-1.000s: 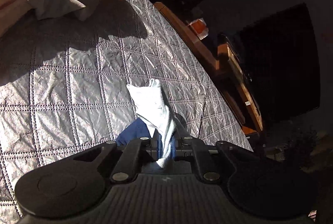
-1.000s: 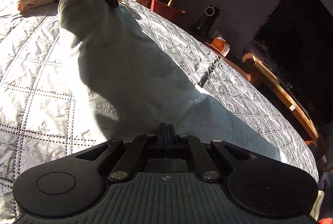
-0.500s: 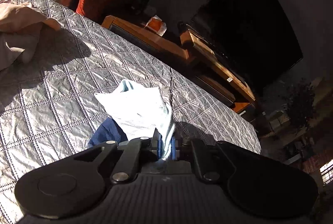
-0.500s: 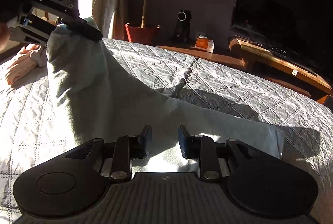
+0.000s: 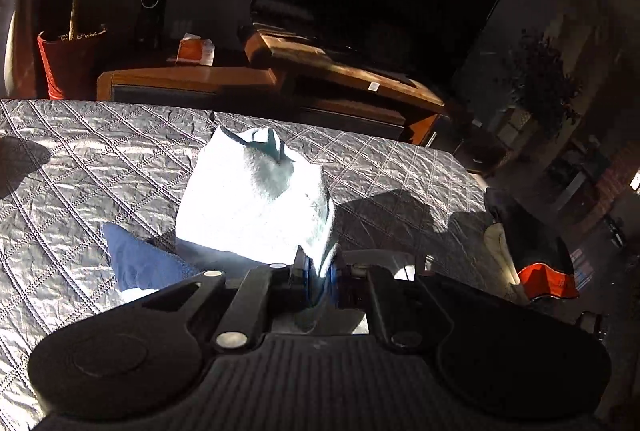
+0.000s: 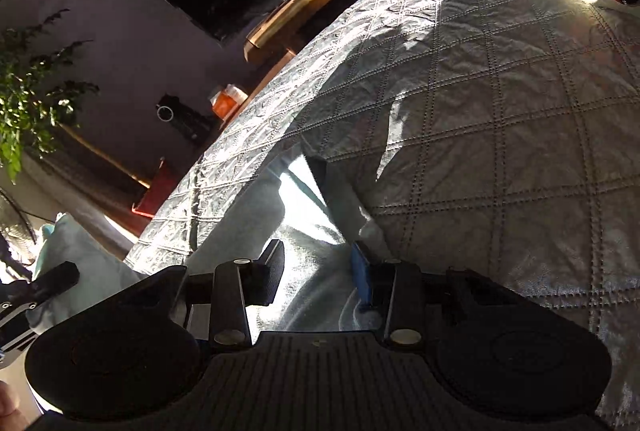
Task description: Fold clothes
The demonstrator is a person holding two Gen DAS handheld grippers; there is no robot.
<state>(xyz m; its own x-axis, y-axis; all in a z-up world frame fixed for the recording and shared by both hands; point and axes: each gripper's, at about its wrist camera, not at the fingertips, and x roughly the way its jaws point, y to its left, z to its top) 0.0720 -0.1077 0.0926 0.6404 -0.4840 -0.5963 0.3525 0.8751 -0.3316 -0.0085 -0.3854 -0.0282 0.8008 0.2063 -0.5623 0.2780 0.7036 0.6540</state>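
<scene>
In the left wrist view, our left gripper (image 5: 318, 267) has its jaws pinched on a corner of the pale garment (image 5: 256, 203), which bunches at twelve o'clock above the quilted bed (image 5: 80, 159), a blue cloth (image 5: 140, 263) at nine. The pinch looks thin; a tug could slip it.

In the right wrist view, our right gripper (image 6: 318, 267) stands with jaws wide over the garment's trailing end (image 6: 312, 243), gripping nothing. Closing here could catch the quilt or only one layer, skewing the fold.
</scene>
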